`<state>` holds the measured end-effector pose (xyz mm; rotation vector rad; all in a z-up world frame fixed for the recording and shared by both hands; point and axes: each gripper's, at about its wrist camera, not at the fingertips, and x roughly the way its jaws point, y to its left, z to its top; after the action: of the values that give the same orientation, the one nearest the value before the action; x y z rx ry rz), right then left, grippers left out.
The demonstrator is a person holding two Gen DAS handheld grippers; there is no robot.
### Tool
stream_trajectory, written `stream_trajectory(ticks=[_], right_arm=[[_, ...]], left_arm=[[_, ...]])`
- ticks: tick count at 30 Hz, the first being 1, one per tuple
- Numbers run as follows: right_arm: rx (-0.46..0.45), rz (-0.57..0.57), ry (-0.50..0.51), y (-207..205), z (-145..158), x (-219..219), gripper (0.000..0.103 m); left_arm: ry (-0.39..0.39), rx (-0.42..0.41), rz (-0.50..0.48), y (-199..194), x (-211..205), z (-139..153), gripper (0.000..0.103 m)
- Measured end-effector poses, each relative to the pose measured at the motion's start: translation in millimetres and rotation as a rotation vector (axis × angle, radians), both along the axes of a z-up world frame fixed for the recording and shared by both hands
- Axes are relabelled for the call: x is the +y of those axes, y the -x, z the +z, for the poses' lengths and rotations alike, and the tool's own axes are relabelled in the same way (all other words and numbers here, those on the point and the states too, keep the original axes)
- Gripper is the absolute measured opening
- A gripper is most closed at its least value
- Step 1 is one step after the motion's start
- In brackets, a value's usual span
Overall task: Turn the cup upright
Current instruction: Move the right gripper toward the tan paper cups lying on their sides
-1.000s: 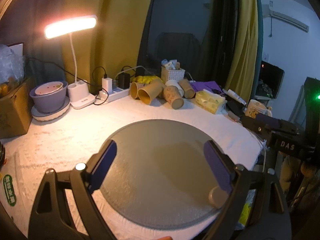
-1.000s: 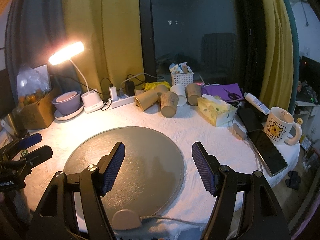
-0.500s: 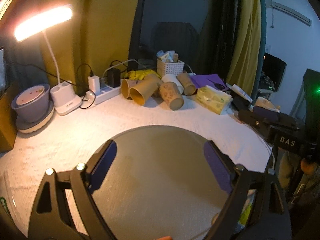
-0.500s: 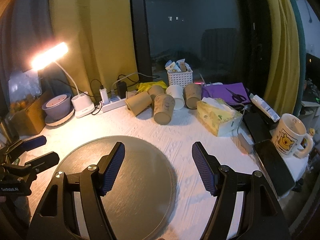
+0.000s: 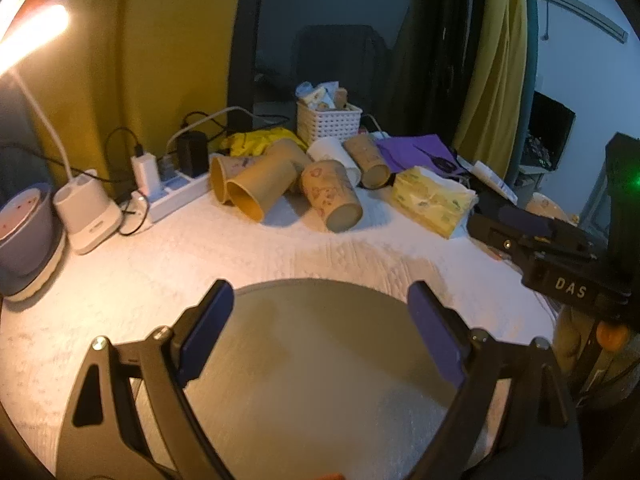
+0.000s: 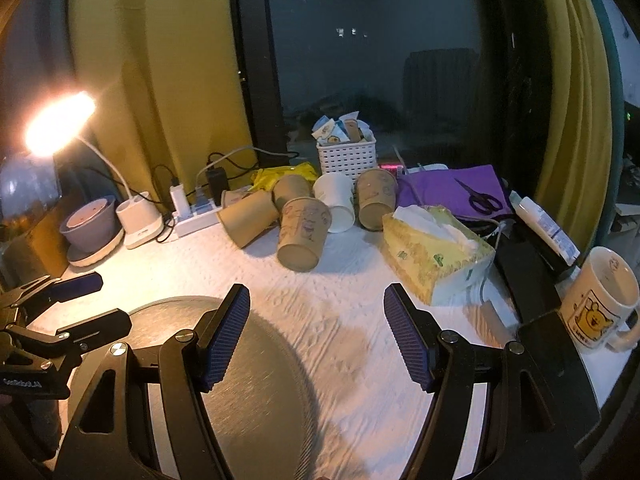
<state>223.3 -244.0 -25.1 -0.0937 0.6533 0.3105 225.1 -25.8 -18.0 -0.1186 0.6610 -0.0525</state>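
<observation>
Toppled cups point(image 6: 304, 232) past mat edge point(image 6: 280, 336), white cloth point(image 6: 344, 304) between

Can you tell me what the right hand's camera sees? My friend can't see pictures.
Open tongs hover over a white table, aimed at a heap of tipped-over paper cups. A tissue box and mug sit right, a lamp left.

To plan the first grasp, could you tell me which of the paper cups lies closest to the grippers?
The brown printed cup on its side at the front of the pile, its flat base toward the cameras; the other cups lie behind it, nearer the white basket.
</observation>
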Motion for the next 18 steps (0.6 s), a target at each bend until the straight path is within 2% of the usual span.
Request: stream_trajectory(ticks=[18], right_arm=[[0.008,0.014,0.041,-92.8,-27.1,-15.5,0.073]], left_arm=[[0.010,0.105,-0.033,-119.9,-11.5,-26.7,0.090]])
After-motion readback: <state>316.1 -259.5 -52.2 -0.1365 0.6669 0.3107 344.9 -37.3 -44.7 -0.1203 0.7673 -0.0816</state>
